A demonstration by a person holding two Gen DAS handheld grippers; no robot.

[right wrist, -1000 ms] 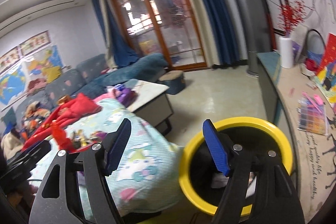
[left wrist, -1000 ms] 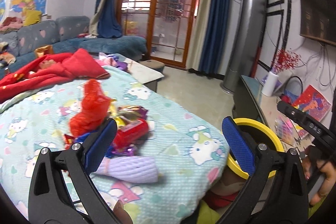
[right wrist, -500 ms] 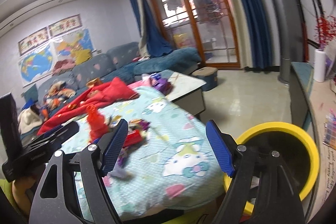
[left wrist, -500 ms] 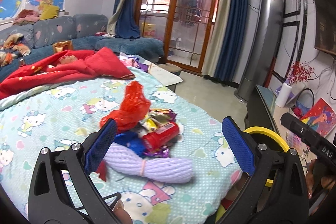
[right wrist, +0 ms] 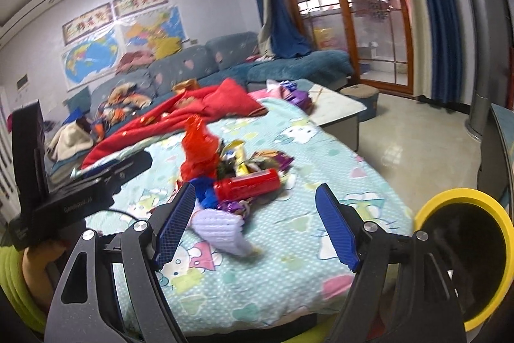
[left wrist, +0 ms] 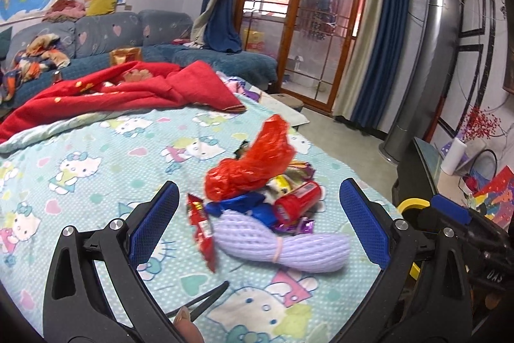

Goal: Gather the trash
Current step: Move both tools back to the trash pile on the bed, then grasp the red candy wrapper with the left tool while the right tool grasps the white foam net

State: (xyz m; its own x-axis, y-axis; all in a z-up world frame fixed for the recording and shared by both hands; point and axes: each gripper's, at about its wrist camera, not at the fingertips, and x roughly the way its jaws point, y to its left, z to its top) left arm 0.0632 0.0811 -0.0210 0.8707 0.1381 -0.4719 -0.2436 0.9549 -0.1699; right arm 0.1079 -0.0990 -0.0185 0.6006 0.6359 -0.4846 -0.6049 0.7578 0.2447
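Observation:
A trash pile lies on the Hello Kitty blanket: a red plastic bag, a red can, a lilac foam net sleeve, a red snack wrapper and several small wrappers. My left gripper is open and empty, just short of the pile. My right gripper is open and empty, in front of the can and foam sleeve. The yellow-rimmed black trash bin stands at the blanket's right edge, partly hidden in the left view.
A red quilt lies at the back of the blanket, a blue sofa with clothes behind it. A low white table stands past the blanket. A TV bench is on the right, bare floor between.
Both grippers swung left from the bin toward the trash pile and came closer to it. The pile now sits between each pair of fingers. Both stayed open.

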